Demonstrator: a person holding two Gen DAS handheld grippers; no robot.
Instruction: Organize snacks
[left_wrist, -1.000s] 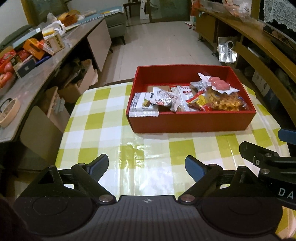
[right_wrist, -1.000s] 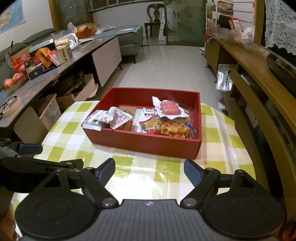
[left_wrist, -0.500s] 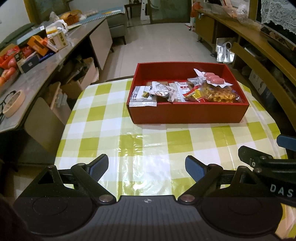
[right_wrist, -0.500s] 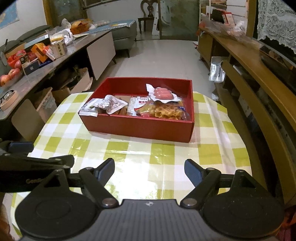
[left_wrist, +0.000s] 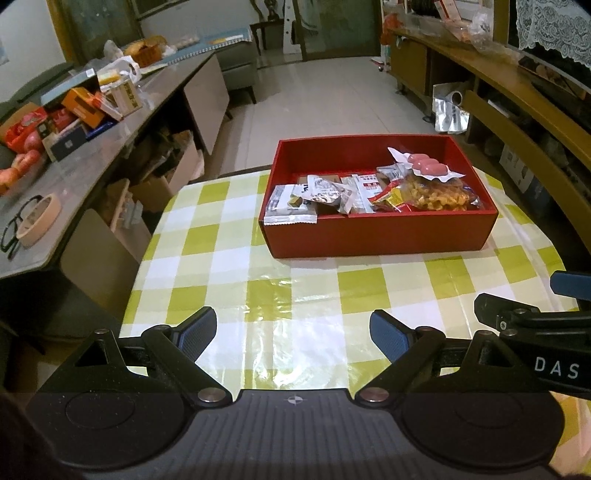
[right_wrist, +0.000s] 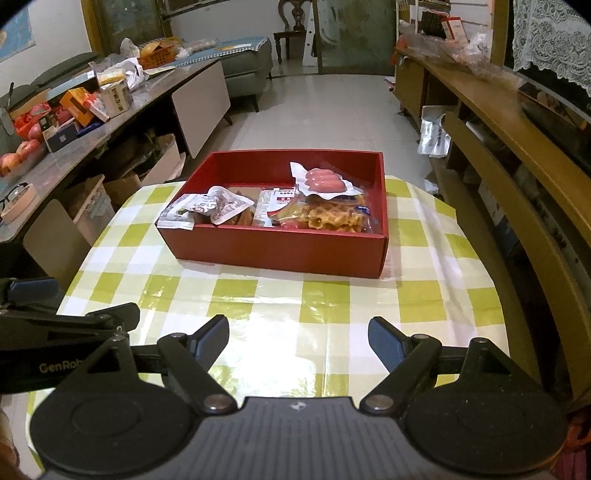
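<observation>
A red box (left_wrist: 380, 234) (right_wrist: 280, 251) stands at the far end of the table with the green-and-white checked cloth (left_wrist: 258, 266) (right_wrist: 258, 295). Inside it lie several snack packets: a pack of pink sausages (left_wrist: 424, 166) (right_wrist: 325, 181) on top of a bag of yellow crisps (left_wrist: 439, 195) (right_wrist: 332, 218), and silvery packets (left_wrist: 291, 206) (right_wrist: 207, 206) at the left. My left gripper (left_wrist: 293, 330) is open over the near part of the cloth, with nothing between its fingers. Beside it, my right gripper (right_wrist: 298, 338) is open and empty too, well short of the box.
A long grey counter (left_wrist: 110, 122) at the left carries boxes, apples, a tape roll and glasses. Cardboard boxes (left_wrist: 155, 173) sit under it. A wooden shelf unit (left_wrist: 517, 110) runs along the right. Tiled floor (left_wrist: 325, 96) lies beyond the table.
Both grippers have drawn back from the red box, so more of the checked cloth shows in front of it. Both stay open and empty.
</observation>
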